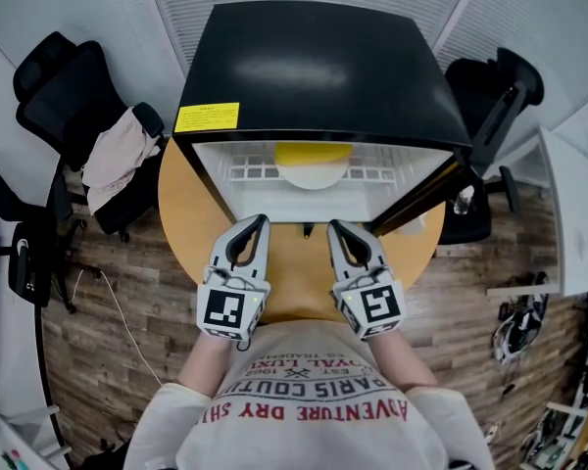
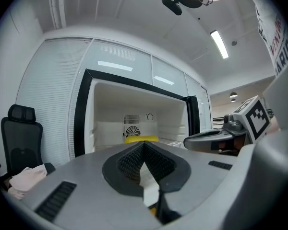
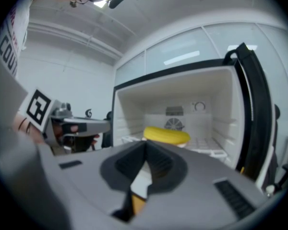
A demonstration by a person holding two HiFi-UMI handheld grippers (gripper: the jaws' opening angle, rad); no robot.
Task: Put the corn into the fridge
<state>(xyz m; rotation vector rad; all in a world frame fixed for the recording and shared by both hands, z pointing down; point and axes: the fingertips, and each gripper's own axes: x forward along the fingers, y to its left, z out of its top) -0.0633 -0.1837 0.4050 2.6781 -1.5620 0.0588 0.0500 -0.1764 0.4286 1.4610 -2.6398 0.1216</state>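
The yellow corn lies on a white plate on the wire shelf inside the open black mini fridge. It also shows in the left gripper view as the corn and in the right gripper view as the corn. My left gripper and right gripper are side by side over the table, just in front of the fridge opening. Both are shut with nothing between their jaws. Their tips point into the fridge: left gripper, right gripper.
The fridge stands on a round wooden table. Its door is swung open to the right. A black chair with a pale cloth is at the left and another black chair at the right.
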